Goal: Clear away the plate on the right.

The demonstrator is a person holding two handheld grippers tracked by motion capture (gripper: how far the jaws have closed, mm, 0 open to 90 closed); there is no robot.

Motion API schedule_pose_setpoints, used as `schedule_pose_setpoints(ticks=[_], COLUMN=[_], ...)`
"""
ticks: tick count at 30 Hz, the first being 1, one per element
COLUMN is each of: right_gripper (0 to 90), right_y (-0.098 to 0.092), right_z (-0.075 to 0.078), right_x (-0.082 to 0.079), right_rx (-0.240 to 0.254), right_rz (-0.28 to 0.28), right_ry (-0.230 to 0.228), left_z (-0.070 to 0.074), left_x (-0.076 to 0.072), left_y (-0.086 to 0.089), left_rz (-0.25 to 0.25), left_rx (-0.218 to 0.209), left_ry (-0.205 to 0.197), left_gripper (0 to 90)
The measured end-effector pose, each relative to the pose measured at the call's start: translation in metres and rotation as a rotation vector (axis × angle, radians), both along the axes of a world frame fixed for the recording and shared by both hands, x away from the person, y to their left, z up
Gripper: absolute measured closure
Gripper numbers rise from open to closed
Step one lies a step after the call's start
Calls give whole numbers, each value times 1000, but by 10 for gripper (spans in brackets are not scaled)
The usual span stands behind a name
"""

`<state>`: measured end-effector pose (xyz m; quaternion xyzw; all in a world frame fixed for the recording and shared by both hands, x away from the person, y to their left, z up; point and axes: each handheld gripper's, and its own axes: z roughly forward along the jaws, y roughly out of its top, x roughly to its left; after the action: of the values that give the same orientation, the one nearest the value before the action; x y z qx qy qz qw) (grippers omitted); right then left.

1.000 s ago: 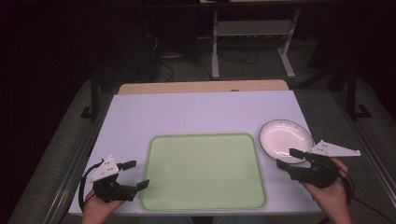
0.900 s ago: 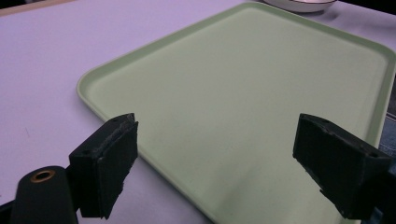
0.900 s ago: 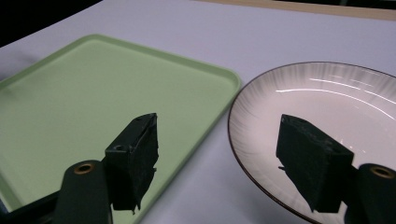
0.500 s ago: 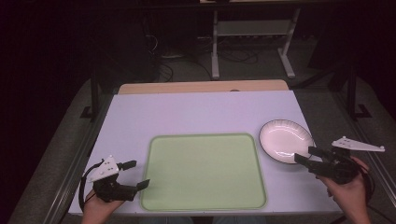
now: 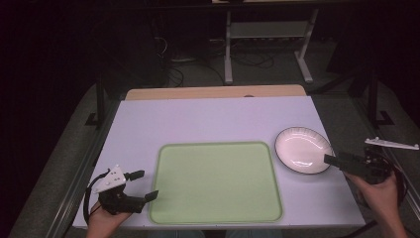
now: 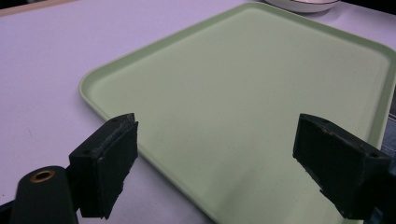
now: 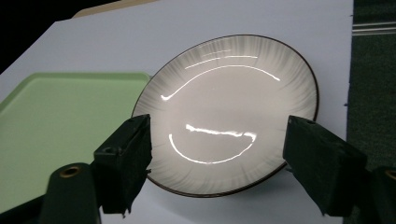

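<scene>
Lying flat on the desk (image 5: 208, 119), a pale green tray (image 5: 215, 181) sits against the middle of the near edge, its long sides running along that edge. A white plate (image 5: 302, 149) with a thin dark rim rests just beside the tray's far right corner, close to the desk's right edge; whether plate and tray touch cannot be told.

The left tongs (image 5: 146, 184) are held by a hand (image 5: 101, 223) at the near left corner, jaws spread wide and pointing right toward the tray's left side. In the left gripper view the left tongs (image 6: 229, 154) hang over the tray (image 6: 261, 93), one jaw above the bare desk (image 6: 42, 70) just outside the rim, the other above the tray's floor, gripping nothing.

The right tongs (image 5: 331, 159) are held by a hand (image 5: 381, 196) near the right edge, aimed left at the plate, the tips near its near right rim. In the right gripper view the right tongs (image 7: 217, 144) stand wide apart, either side of the plate (image 7: 229, 107), which lies level on the desk (image 7: 187, 32) beside the tray (image 7: 60, 116). Neither jaw clearly touches the plate.
</scene>
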<state>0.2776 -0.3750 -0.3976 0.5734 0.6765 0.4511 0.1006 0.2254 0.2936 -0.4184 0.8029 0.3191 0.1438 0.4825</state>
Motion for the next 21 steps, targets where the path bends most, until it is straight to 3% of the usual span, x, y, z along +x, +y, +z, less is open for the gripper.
schedule_pose_setpoints(ticks=[8, 16, 21], right_gripper=[194, 214, 254], right_y=[-11, -23, -27], right_z=[-2, -10, -17], right_x=[12, 32, 41], right_rx=[20, 50, 30], right_rz=[-21, -74, -102], right_ry=[10, 87, 129], left_z=[-1, 1, 0], left_x=[0, 0, 0], left_y=[-1, -1, 0], left_rz=[-3, -2, -2], left_rx=[1, -7, -6], left_ry=[2, 0, 1], left_gripper=[140, 140, 140])
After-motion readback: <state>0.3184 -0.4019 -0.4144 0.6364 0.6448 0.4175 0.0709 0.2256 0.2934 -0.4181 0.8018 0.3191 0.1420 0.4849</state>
